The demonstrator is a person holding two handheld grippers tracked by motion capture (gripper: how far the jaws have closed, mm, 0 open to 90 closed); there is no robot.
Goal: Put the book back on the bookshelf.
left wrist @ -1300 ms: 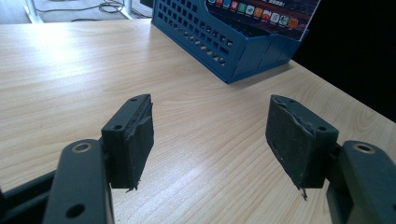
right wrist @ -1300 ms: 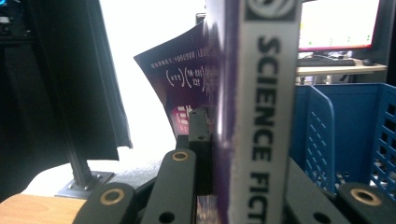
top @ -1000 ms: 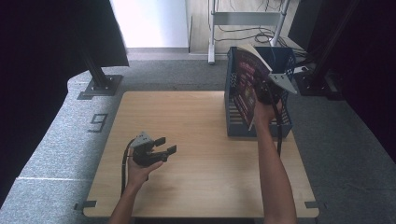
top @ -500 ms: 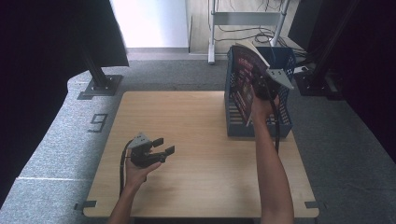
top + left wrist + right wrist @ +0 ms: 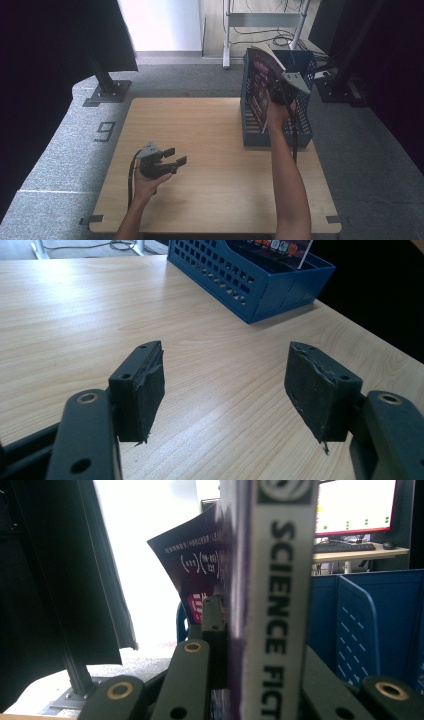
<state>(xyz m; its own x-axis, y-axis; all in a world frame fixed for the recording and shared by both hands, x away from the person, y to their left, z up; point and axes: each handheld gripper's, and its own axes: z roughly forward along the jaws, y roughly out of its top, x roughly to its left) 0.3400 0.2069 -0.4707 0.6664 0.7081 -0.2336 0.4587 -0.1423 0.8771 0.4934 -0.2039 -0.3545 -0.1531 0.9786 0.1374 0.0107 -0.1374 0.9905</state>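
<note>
Book [image 5: 260,82] held upright over the blue basket [image 5: 304,131] at the far right side of the table [image 5: 210,200].
The right gripper [image 5: 276,91] has its jaws closed on the book's spine edge, above the basket's divided compartments; what lies inside is hard to tell. The left gripper [image 5: 172,157] rests low over bare wood, well apart from the basket, jaws wide and holding nothing.

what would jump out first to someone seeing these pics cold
First the dark purple book, clamped in the right gripper and standing upright in the blue file rack at the table's far right; the right gripper view shows its white spine lettered SCIENCE FICT. Next the left gripper, jaws wide open with nothing between them, held just above the bare wooden table near its front left.
</note>
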